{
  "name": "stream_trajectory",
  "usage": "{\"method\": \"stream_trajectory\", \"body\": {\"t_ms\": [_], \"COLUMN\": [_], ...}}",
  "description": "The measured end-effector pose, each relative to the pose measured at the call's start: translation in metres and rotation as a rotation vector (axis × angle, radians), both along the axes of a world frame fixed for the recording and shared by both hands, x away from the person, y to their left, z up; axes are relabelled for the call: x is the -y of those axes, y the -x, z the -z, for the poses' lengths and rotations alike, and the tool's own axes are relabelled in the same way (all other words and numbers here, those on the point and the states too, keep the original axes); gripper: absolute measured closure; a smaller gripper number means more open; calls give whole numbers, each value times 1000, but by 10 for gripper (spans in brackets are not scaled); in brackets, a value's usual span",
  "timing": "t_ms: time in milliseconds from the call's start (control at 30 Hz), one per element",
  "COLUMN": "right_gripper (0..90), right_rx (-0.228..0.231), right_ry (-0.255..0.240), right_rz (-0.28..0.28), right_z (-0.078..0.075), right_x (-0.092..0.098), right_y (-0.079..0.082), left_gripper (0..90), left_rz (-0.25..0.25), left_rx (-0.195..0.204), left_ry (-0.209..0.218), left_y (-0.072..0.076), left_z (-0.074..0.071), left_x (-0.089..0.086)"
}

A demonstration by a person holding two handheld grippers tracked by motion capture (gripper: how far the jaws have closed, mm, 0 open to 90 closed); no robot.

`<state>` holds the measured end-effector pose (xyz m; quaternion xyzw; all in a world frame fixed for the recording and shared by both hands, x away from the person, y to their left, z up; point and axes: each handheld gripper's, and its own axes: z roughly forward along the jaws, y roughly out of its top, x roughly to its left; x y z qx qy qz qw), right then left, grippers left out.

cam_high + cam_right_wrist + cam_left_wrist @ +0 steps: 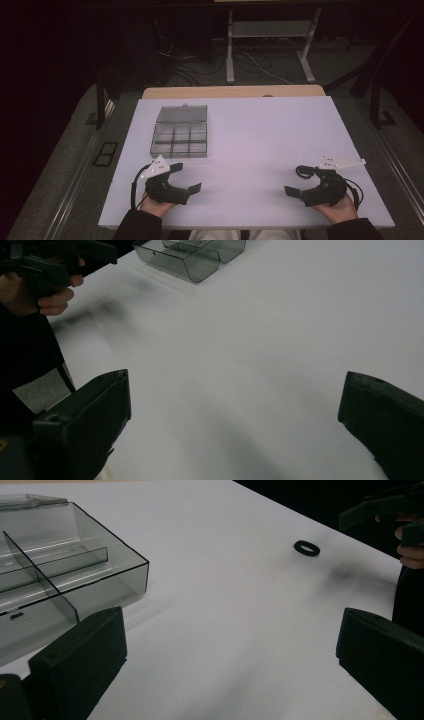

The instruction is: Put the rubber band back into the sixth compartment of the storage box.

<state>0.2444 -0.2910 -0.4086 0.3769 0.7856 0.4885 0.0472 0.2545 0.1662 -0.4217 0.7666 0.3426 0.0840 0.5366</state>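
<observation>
Both grippers, left (pixel 189 177) and right (pixel 295 181), rest at the near table (pixel 260 130) edge, jaws spread wide, gripping nothing. Beside the right one lies a small black ring (pixel 306 547), flat. Farther off, left, sits a smoky clear box (pixel 180 140), lid open.

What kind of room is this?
Probably a lab or workshop: a bare white table with a clear plastic sorting box on it, loose cables on the floor behind, and metal desk legs.

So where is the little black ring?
The black ring lies flat on the white table, on the right side, just beyond the right gripper.
</observation>
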Motion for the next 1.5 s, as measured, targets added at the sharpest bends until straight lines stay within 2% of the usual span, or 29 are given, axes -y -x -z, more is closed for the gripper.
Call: {"method": "stream_trajectory", "body": {"t_ms": [567, 833, 1100, 1267, 1500], "right_gripper": [0, 0, 0, 0, 0], "right_rx": [-14, -23, -40, -28, -40], "right_ry": [41, 79, 107, 135, 160], "right_rz": [7, 15, 18, 22, 26], "right_z": [-16, -24, -28, -29, -30], "right_x": [13, 20, 28, 32, 37], "right_y": [-4, -7, -13, -17, -22], "left_gripper": [0, 0, 0, 0, 0], "left_rz": [-15, -22, -21, -22, -21], "left_rx": [-1, -5, -5, -4, -4], "left_ry": [-1, 4, 2, 0, 1], "left_y": [1, 1, 1, 1, 1], "left_z": [0, 1, 1, 1, 1], "left_x": [-2, -2, -2, -2, -2]}}
